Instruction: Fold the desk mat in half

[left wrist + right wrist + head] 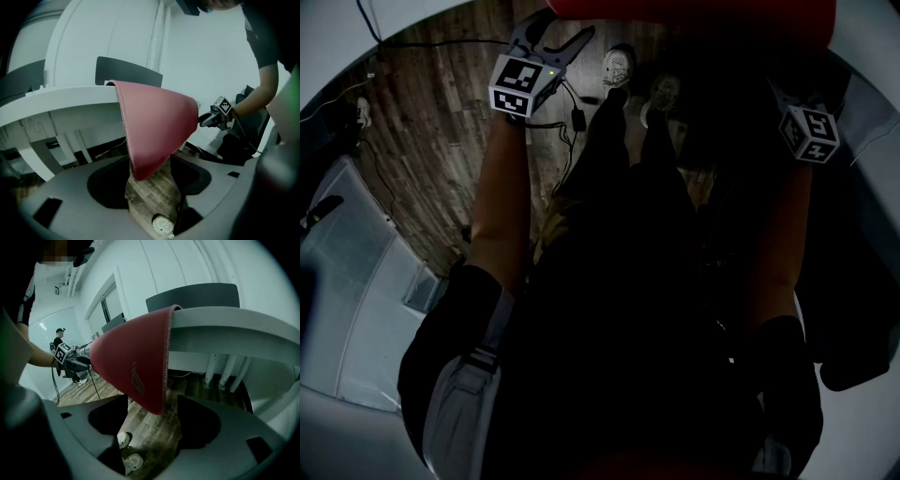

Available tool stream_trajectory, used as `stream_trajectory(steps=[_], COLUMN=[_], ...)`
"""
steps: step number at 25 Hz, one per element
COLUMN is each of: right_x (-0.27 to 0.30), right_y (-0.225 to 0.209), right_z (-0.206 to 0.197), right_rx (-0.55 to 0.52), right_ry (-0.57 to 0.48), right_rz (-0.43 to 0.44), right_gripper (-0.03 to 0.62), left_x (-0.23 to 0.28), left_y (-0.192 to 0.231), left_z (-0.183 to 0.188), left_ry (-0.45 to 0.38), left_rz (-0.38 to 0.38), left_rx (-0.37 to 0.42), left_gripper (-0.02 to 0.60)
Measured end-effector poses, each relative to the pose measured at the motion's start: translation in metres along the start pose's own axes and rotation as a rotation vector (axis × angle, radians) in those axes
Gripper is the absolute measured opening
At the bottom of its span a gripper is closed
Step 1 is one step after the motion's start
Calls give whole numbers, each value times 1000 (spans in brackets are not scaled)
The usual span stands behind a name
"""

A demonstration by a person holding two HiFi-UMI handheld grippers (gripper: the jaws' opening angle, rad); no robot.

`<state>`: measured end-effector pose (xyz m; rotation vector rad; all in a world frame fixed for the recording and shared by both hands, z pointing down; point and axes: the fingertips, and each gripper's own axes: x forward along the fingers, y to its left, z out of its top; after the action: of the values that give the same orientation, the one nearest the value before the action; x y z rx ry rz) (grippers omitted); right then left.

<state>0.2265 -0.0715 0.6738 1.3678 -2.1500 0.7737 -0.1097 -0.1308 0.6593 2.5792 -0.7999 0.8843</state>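
The red desk mat (157,124) droops over the edge of the white table (65,101), folded into a hanging cone. Its lower left corner dangles just over the gap of my left gripper (150,190), whose jaws stand apart without pressing on it. In the right gripper view the mat (133,364) hangs the same way, its other corner above my right gripper (152,430), also open and not touching. The head view shows the left gripper (562,30) below the mat's edge (694,9), and the right gripper's marker cube (811,131); its jaws are lost in the dark.
A dark chair back (129,75) stands behind the table (225,324). Below lie wooden floor (431,122), the person's white shoes (619,64) and trailing cables (572,112). Another person (58,339) stands far off in the right gripper view.
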Motion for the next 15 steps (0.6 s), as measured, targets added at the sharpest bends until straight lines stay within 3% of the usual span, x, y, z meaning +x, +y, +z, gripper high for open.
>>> stream_trajectory(steps=[5, 7, 8, 9, 10, 15], right_x=[12, 13, 13, 11, 8, -4], right_y=[4, 11, 14, 16, 18, 24], right_z=[2, 0, 1, 2, 2, -3], right_rx=[15, -5, -22, -39, -54, -72], right_ry=[11, 28, 35, 37, 34, 31], right_rz=[48, 69, 74, 75, 72, 65], right_gripper=[314, 313, 312, 233, 42, 41], left_x=[9, 9, 7, 6, 4, -1], left_y=[-2, 2, 4, 5, 5, -1], left_z=[7, 9, 10, 9, 9, 7], left_ry=[-20, -27, -29, -29, -28, -17], left_rz=[-40, -21, -6, 4, 3, -15], left_rx=[9, 6, 6, 6, 7, 26], left_gripper=[279, 276, 243, 121, 56, 28])
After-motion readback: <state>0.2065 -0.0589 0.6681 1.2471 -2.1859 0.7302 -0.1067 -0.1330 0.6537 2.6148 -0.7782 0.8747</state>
